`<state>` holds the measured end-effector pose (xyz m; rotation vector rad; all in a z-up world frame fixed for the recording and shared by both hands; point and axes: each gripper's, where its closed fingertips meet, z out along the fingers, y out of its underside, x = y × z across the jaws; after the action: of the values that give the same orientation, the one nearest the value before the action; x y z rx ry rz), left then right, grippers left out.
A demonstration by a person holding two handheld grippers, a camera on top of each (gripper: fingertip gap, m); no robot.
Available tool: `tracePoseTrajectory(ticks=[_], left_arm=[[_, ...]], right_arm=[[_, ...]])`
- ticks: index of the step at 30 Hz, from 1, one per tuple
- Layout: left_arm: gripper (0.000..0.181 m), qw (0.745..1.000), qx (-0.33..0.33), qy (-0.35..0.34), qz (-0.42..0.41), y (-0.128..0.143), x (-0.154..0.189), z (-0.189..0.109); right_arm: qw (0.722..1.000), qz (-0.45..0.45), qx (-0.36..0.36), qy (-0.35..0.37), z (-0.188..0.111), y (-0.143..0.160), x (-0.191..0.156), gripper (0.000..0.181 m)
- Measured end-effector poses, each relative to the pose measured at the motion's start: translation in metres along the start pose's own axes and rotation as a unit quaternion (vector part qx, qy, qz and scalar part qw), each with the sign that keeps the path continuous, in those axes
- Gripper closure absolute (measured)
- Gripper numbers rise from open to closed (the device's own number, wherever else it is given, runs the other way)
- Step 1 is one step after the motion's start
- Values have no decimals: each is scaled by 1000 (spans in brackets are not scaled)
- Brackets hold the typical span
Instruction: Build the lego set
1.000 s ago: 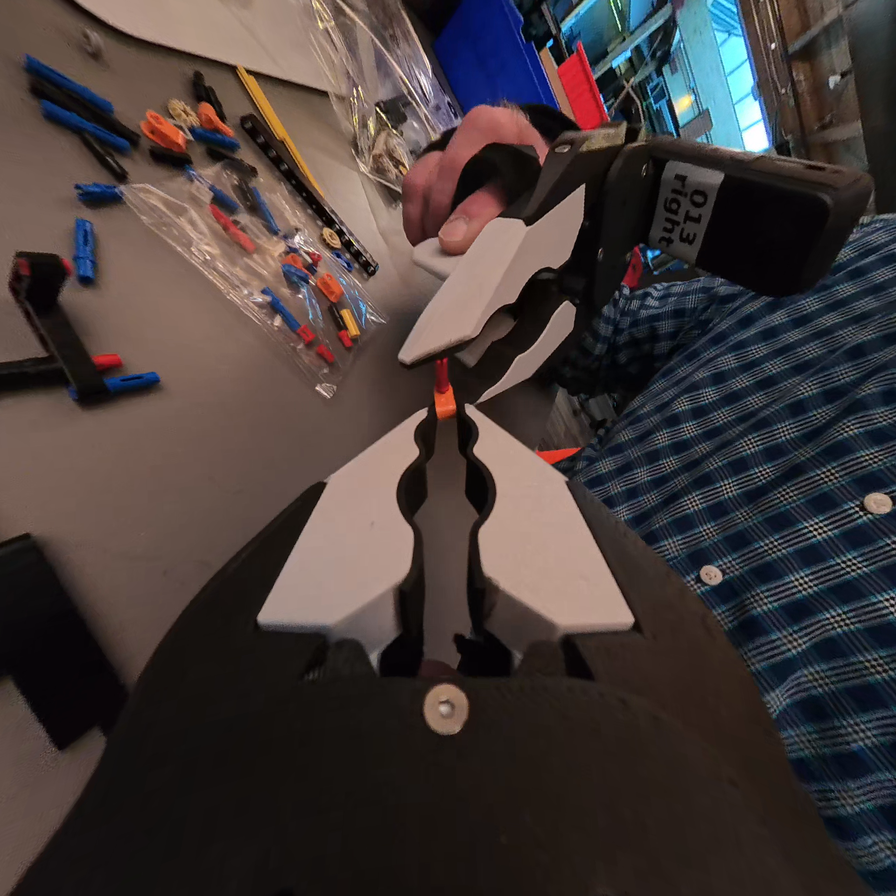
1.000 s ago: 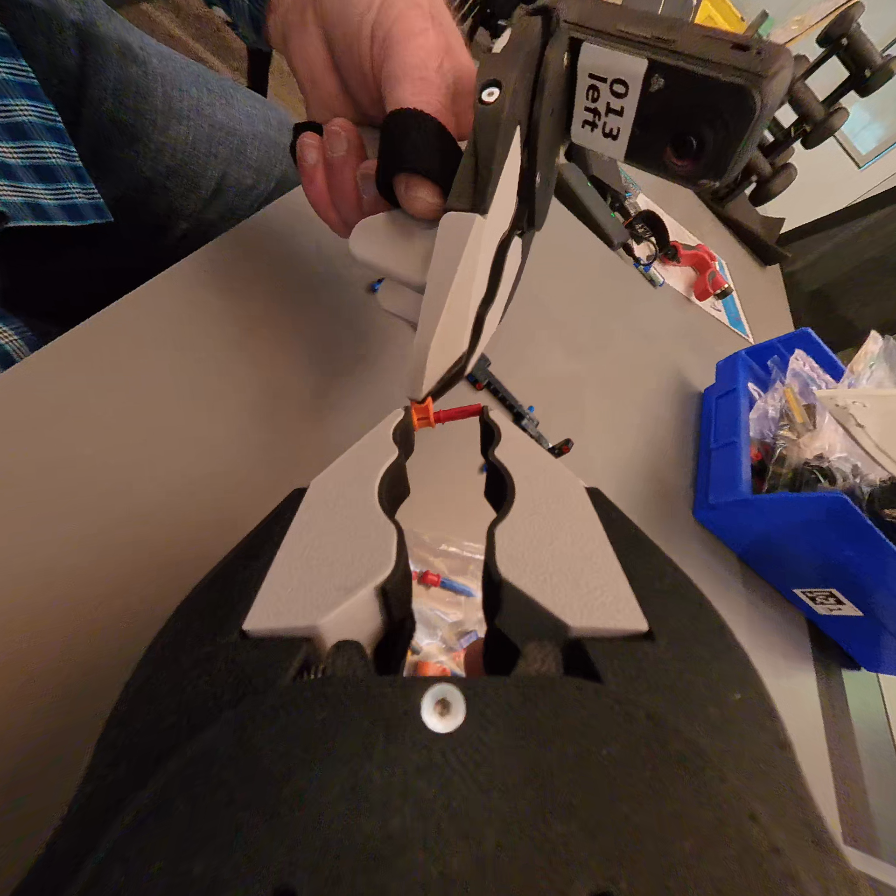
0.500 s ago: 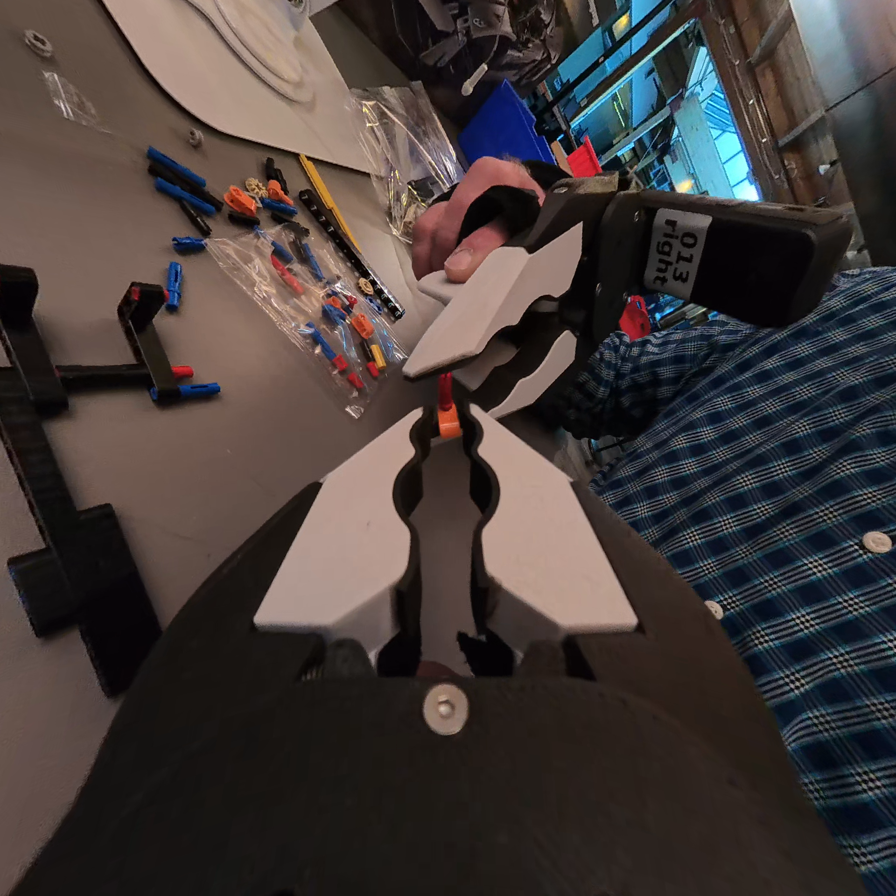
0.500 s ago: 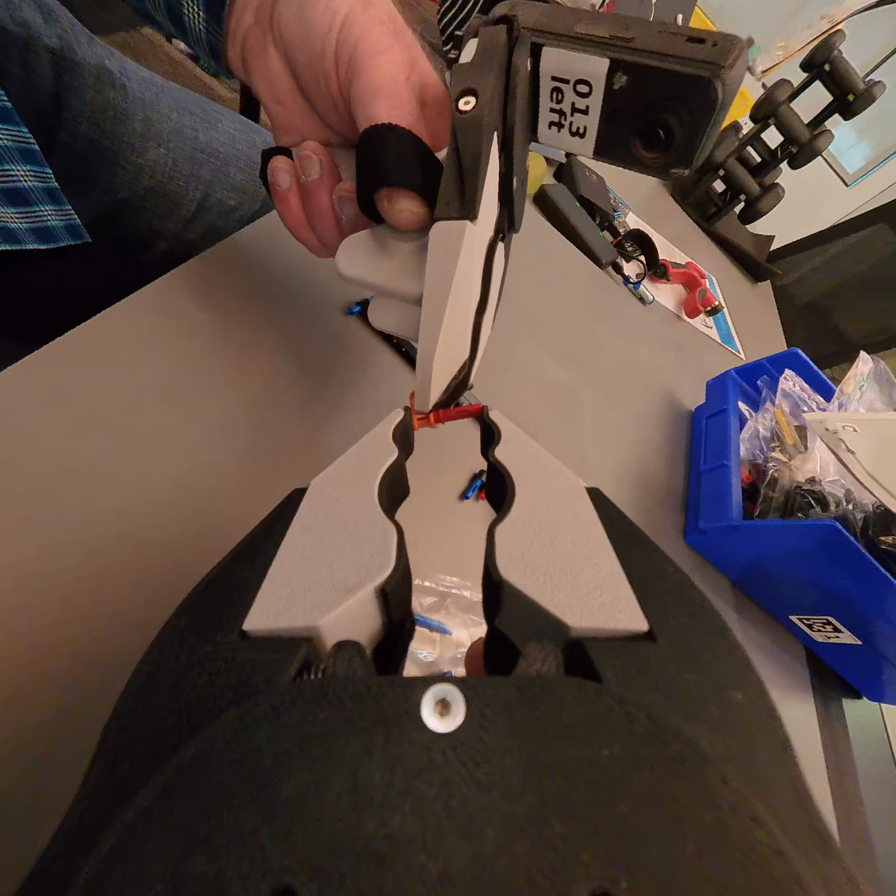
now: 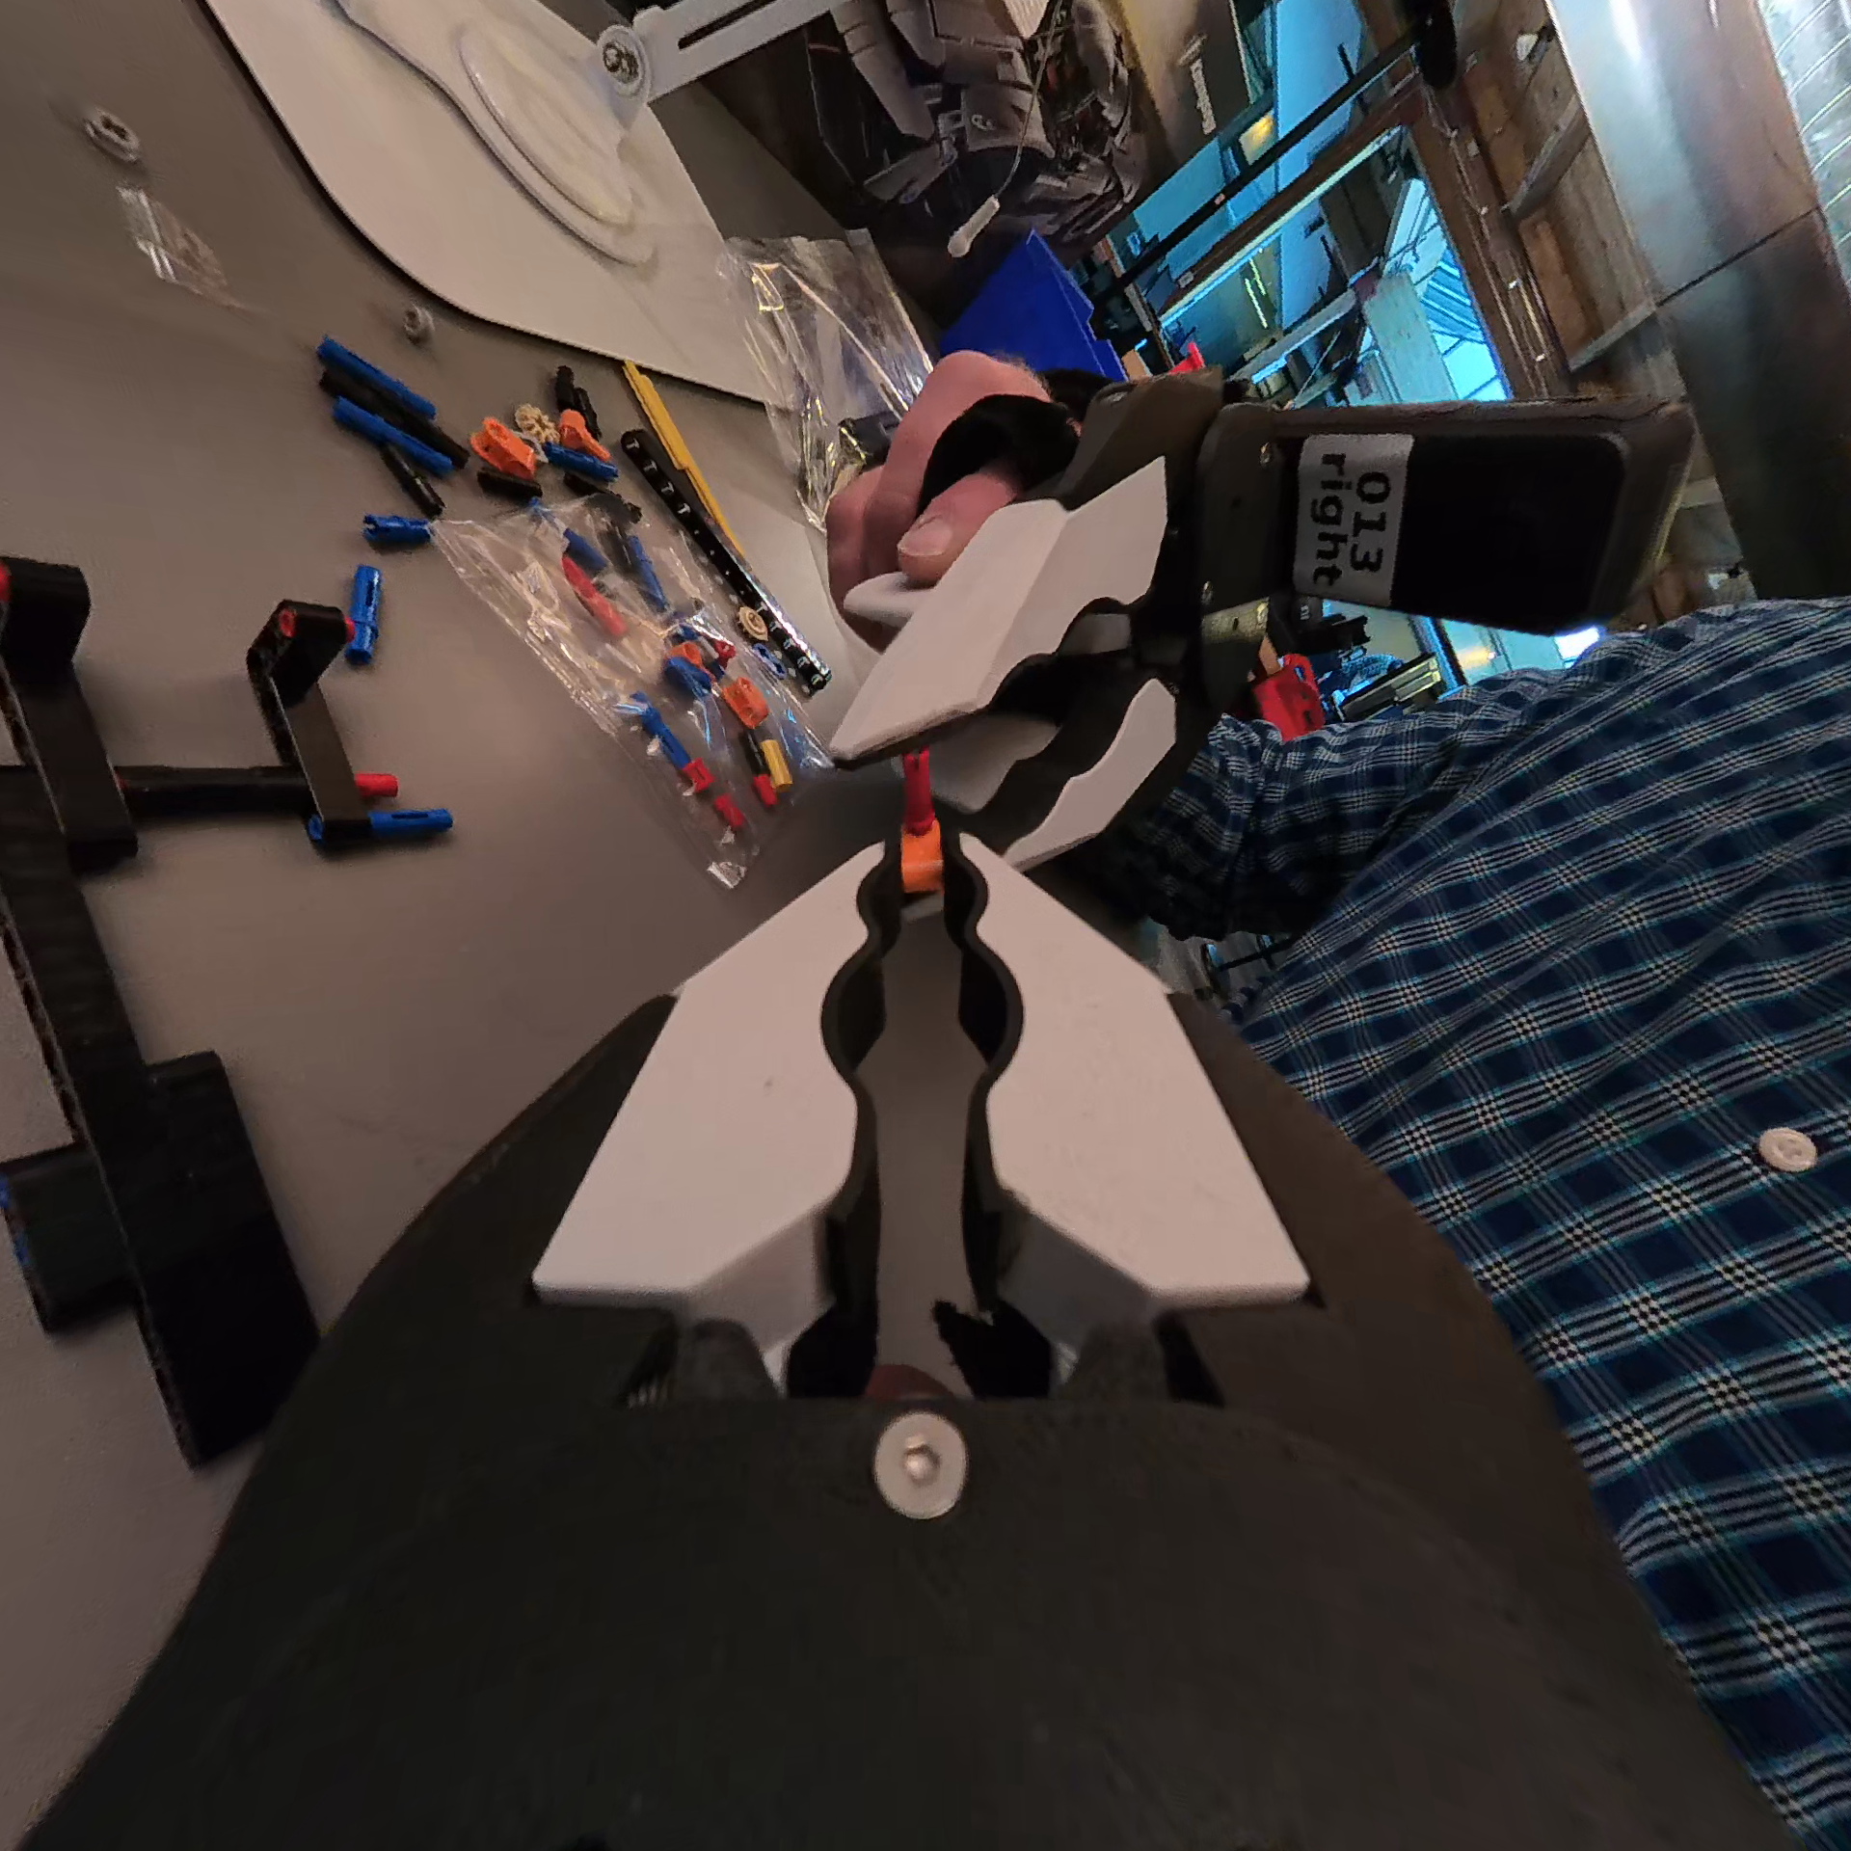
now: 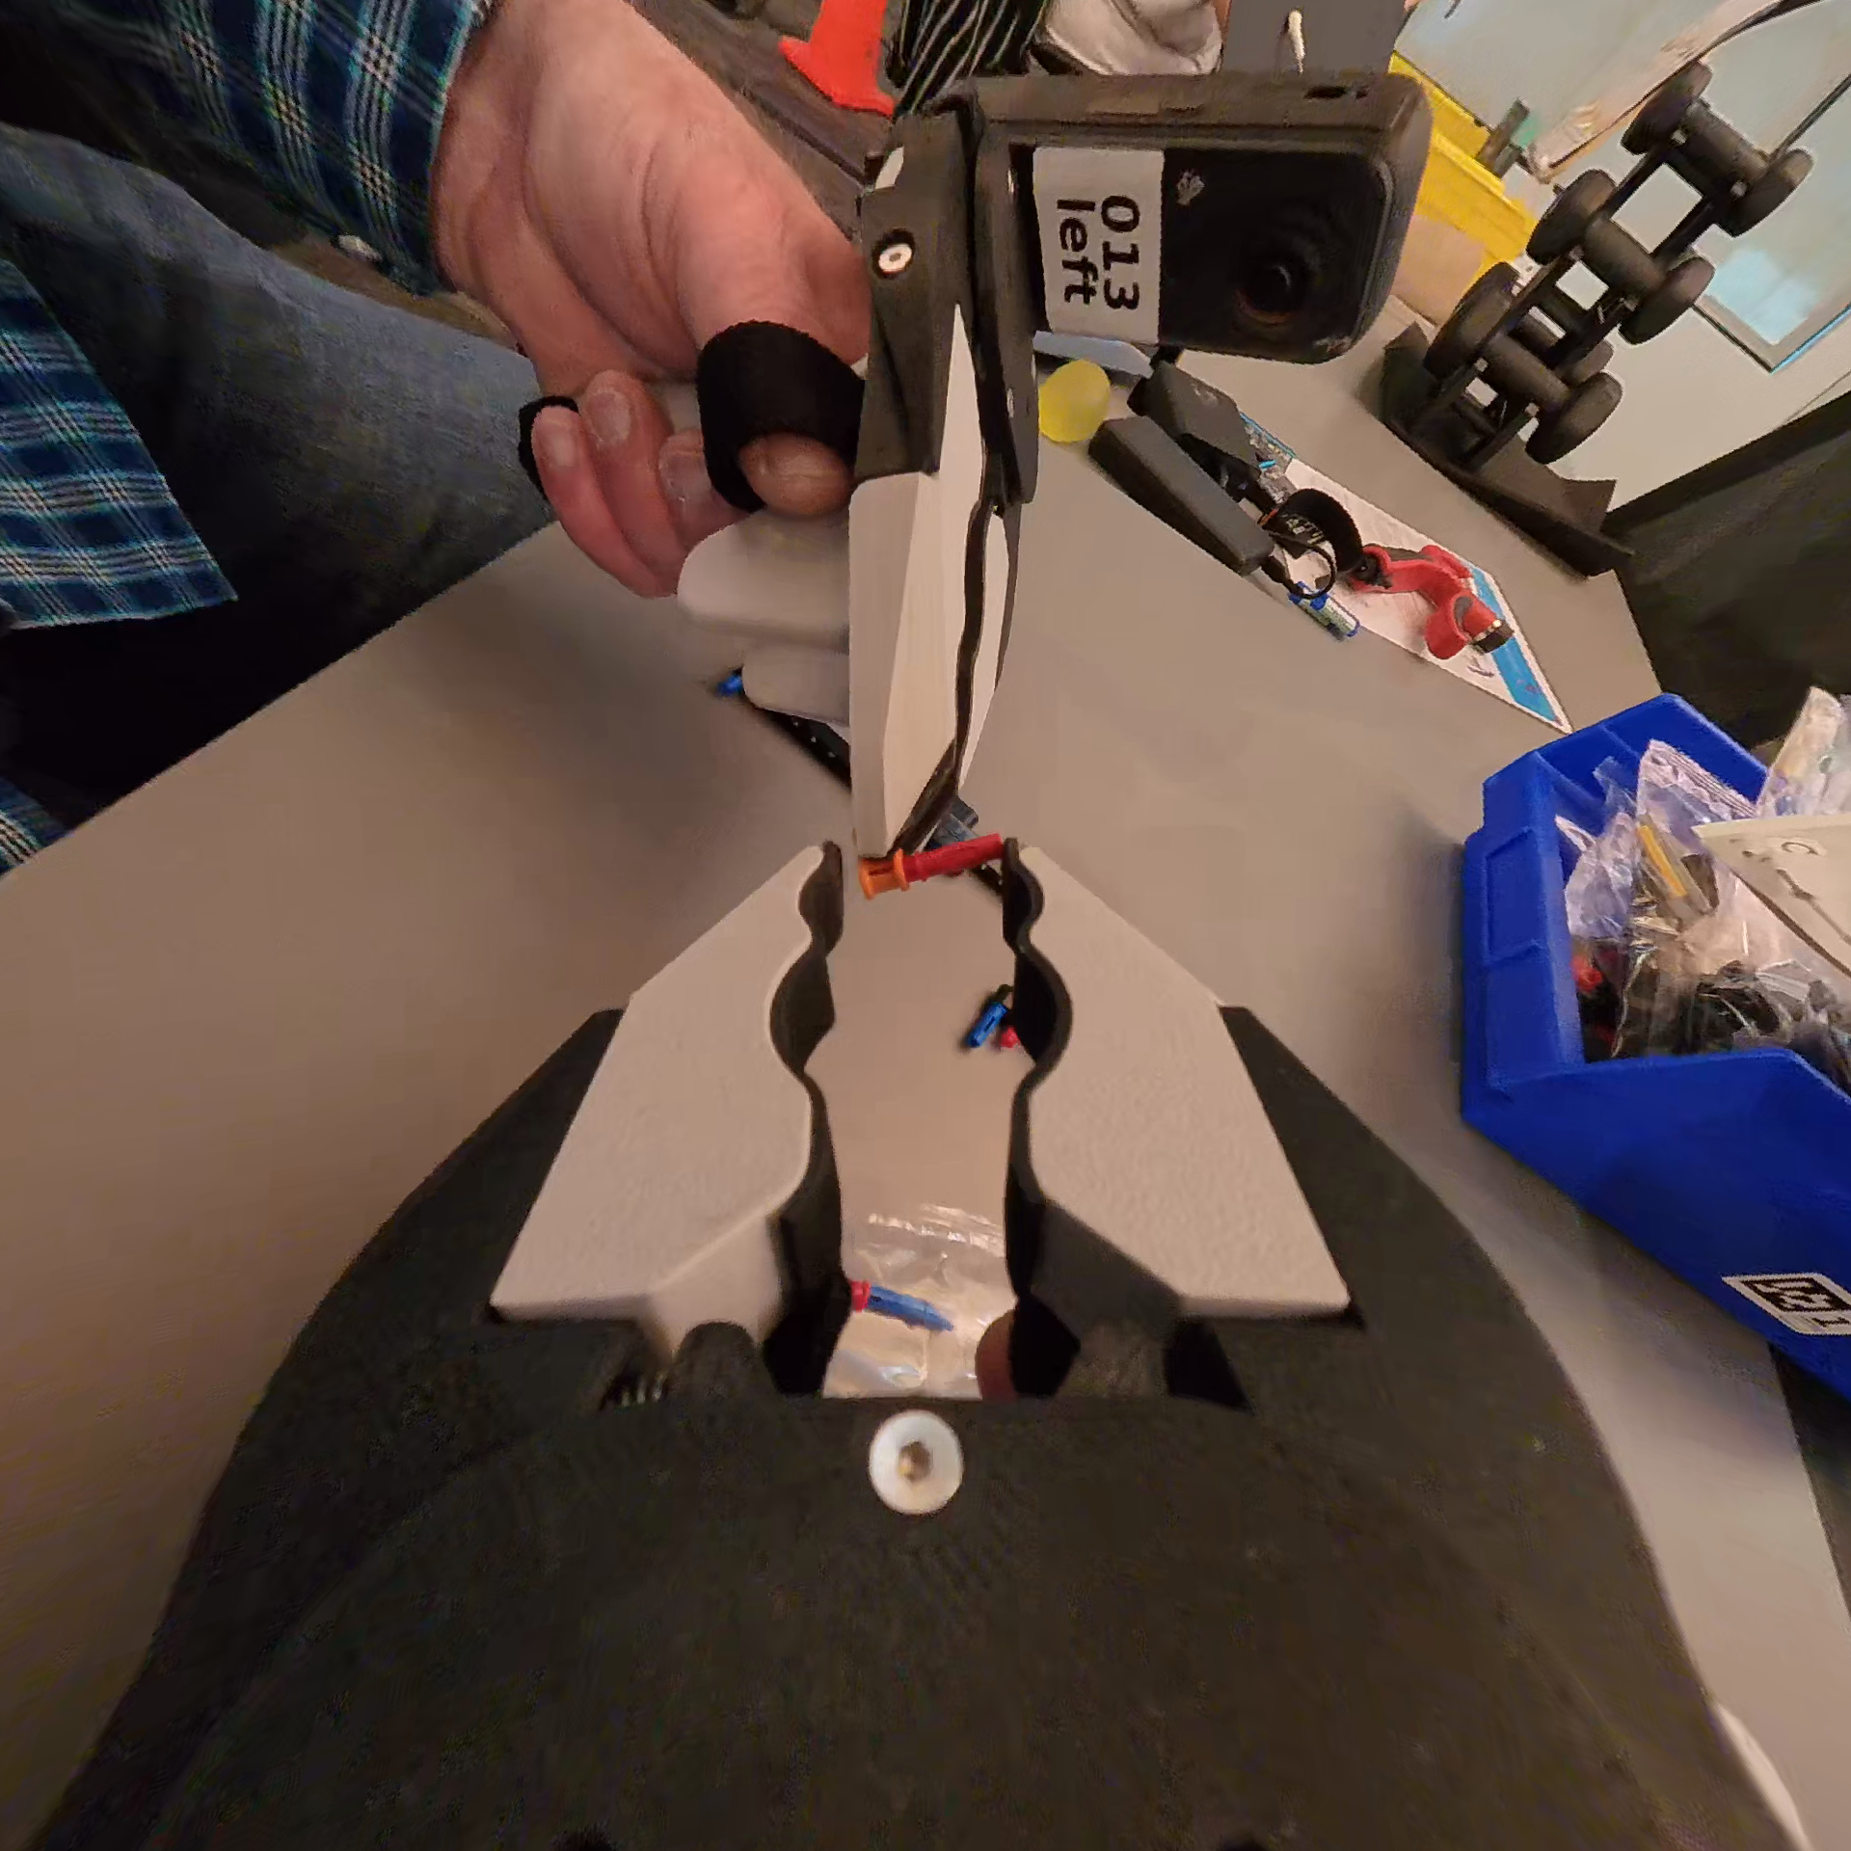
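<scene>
My left gripper (image 5: 919, 869) is shut on a small orange connector (image 5: 918, 867). A red pin (image 5: 913, 779) sticks out of the connector and runs up between the fingertips of my right gripper (image 5: 906, 776). In the right wrist view the red pin (image 6: 947, 859) lies across the gap of my right gripper (image 6: 921, 861). Its free end rests on the right fingertip (image 6: 1014, 863), and the orange connector (image 6: 881, 874) sits by the left one. The left gripper (image 6: 891, 831) comes down from above. Both are held above the grey table (image 6: 401, 901).
A black frame assembly (image 5: 300, 701) lies on the table at the left. Nearby are a clear bag of small parts (image 5: 641, 661), loose blue, black and orange pieces (image 5: 451, 441) and a long black beam (image 5: 721, 561). A blue bin of bagged parts (image 6: 1653, 1132) stands at the right. A person's plaid sleeve (image 5: 1502, 1002) is close. My two grippers' fingertips are within a few centimetres of each other.
Both grippers have moved together, still joined at the pin and connector. The left wrist view has swung, so more of the black frame shows. The grips look unchanged.
</scene>
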<state>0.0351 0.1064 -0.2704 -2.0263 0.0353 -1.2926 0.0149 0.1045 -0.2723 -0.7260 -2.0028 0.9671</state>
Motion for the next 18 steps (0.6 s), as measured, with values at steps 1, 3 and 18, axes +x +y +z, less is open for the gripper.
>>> tracePoseTrajectory(ticks=[1,3,18], left_arm=[[175,1000,4,1,-2,-2,0,-1],[175,1000,6,6,-7,-4,2,-2],[175,997,-16,53,-52,-1,5,-1]], right_arm=[[1000,5,4,-3,0,-1,0,148],[1000,9,9,-5,-1,-2,-1,146],[1000,-18,2,9,-4,-4,3,153]])
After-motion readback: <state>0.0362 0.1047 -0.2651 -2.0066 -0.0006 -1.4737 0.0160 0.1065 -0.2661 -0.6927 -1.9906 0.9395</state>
